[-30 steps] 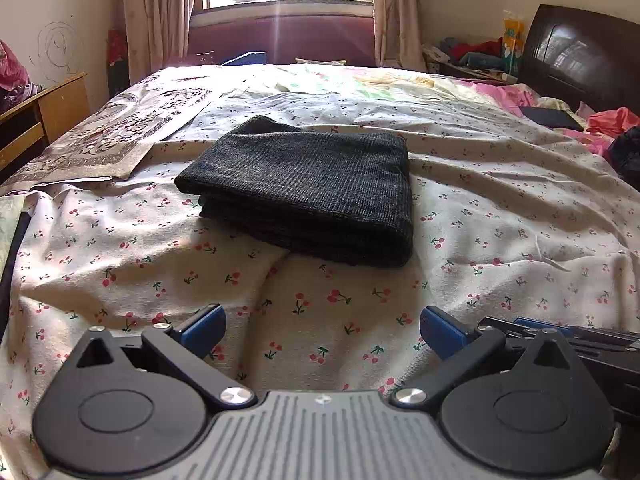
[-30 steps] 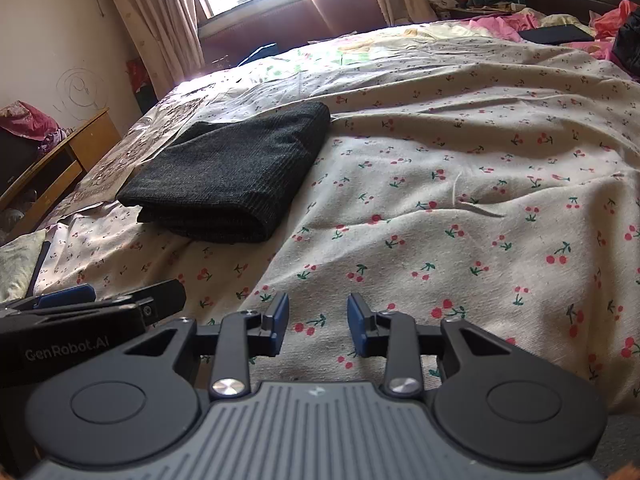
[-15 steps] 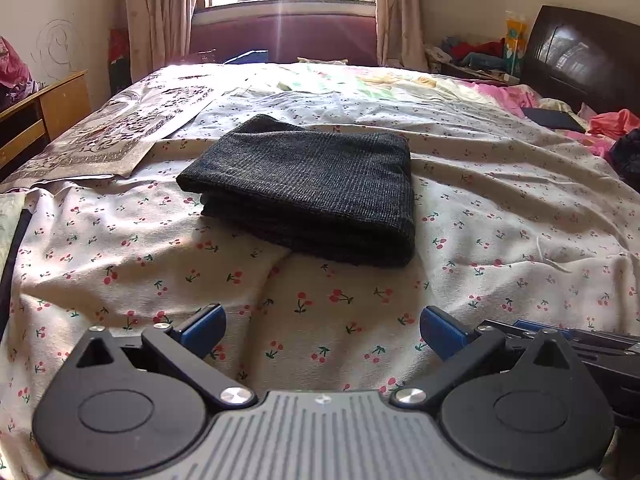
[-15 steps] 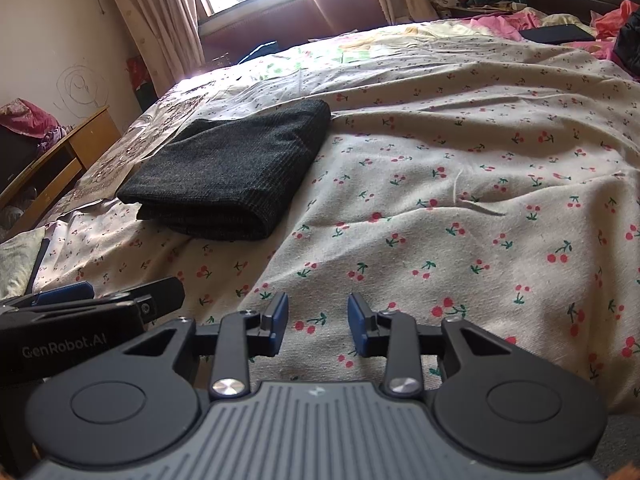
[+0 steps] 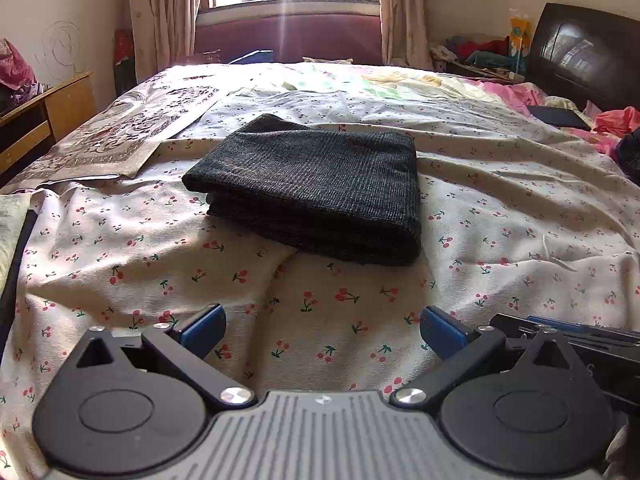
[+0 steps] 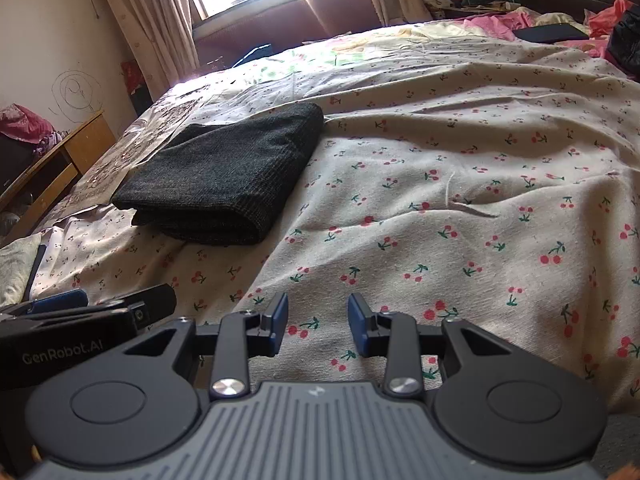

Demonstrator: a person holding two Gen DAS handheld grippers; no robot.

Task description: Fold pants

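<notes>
Over the last second almost nothing has shifted: the folded black pants [image 5: 316,188] lie as before in a neat stacked rectangle on the cherry-print bedsheet [image 5: 320,320], centre of the left view and left of centre in the right, so the folding looks finished. The left gripper [image 5: 322,330] stays wide apart and empty, the right gripper [image 6: 318,322] narrowly apart and empty, both well short of the pants. The only legible writing is "GenRobot.AI", lower left of the right view.
</notes>
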